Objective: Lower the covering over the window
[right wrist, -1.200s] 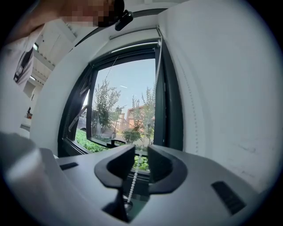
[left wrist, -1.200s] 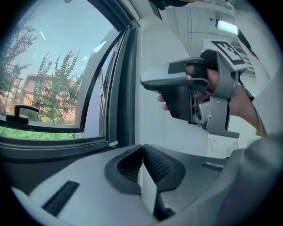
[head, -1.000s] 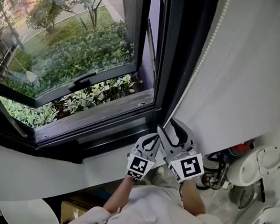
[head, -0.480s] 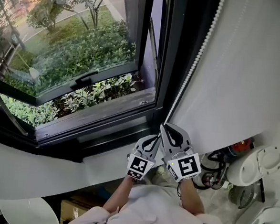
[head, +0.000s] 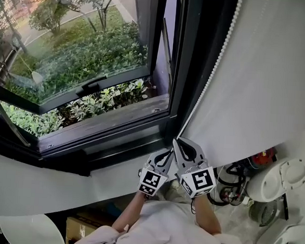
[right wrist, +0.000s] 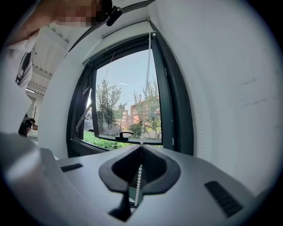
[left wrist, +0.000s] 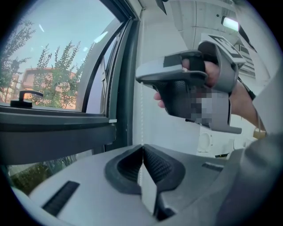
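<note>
Far left: open window sash, its handle on the lower rail, shrubs outside. Right of it stands the dark window frame.

Near centre: left gripper, jaws closed on the bead chain, which runs down to where they meet. Right gripper is just beside it and slightly farther, jaws also closed on the chain, with beads hanging below the pads. The chain runs taut up the frame's right edge against the white wall. The covering itself cannot be made out.

Near right: cables and a white fan on the floor, clear of both grippers.
</note>
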{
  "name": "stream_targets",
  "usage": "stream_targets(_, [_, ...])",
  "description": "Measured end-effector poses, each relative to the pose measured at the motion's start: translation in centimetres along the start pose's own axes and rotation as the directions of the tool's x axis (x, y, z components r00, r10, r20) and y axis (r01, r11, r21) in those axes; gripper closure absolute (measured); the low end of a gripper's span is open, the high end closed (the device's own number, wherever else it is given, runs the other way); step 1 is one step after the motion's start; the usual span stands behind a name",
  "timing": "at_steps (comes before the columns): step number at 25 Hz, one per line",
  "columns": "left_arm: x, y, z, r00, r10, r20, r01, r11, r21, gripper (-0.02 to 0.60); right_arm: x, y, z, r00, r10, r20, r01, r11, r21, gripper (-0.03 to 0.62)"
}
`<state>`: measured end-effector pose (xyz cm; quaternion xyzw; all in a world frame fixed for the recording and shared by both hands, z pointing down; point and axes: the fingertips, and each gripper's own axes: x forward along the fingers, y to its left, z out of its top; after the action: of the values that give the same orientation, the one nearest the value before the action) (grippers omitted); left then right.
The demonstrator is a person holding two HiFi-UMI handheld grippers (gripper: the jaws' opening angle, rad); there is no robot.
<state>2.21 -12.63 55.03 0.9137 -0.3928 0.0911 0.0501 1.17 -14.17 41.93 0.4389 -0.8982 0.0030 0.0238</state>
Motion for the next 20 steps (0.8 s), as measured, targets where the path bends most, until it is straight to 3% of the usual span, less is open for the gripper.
stream_targets(14, [0.3,-0.6,-5.8,0.992,-0.015,-0.126,0.009,0.999,-0.044,0.565,0.7,-0.6,-6.3,0.994,-0.008,-0.109,0.016,0.997,0.074,0.599])
stream_targets(20, [0.4,-1.0,-8.2,0.988,-0.042,-0.146,0.032,0.997,-0.068,0.564,0.9,-0.3,-8.8,0.987,0.019,-0.158,-0.004,0.995,0.096,0.599])
